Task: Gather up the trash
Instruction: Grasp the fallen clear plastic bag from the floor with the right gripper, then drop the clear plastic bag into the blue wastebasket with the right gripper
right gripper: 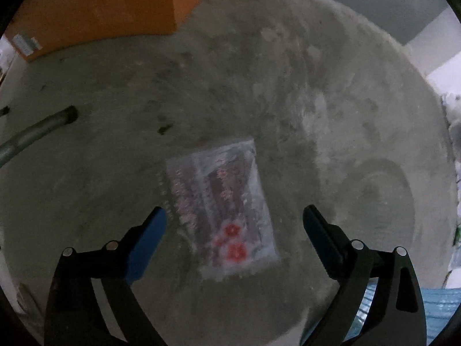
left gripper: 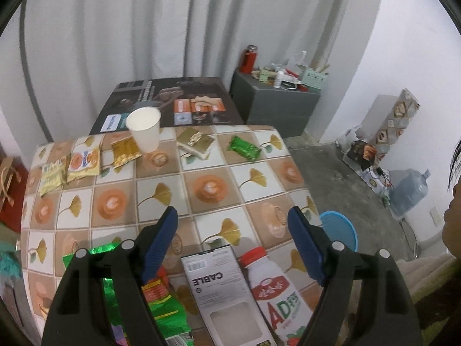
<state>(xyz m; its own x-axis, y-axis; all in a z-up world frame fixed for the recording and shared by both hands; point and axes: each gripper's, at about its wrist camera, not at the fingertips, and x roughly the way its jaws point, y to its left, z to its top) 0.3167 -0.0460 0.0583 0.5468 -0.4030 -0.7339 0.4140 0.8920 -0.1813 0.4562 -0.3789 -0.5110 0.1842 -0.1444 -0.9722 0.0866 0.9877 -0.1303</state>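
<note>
While the clear plastic wrapper [right gripper: 220, 206] with red blotches lies flat on the grey concrete floor [right gripper: 288, 86], your right gripper [right gripper: 234, 216] hangs above it with its 2 blue-padded fingers spread wide, one to each side of the wrapper, and grips nothing. An orange box [right gripper: 95, 8] stands on the floor well beyond it, and a grey pipe [right gripper: 34, 132] lies off to the left.

Your left gripper [left gripper: 232, 216] is likewise wide open and empty, held over the tiled tablecloth [left gripper: 173, 173]. Just below its fingers lie a box marked CABLE [left gripper: 222, 285], a white AD bottle [left gripper: 276, 291] touching the box's right edge, and green foil packets [left gripper: 164, 308] to the left. At the far edge of the table stand a white paper cup [left gripper: 144, 129], 3 yellow snack packets [left gripper: 83, 164] to its left, a gold wrapper [left gripper: 196, 142] and a green wrapper [left gripper: 245, 147] to its right. Beside the table's right edge is a blue bin [left gripper: 341, 227].
</note>
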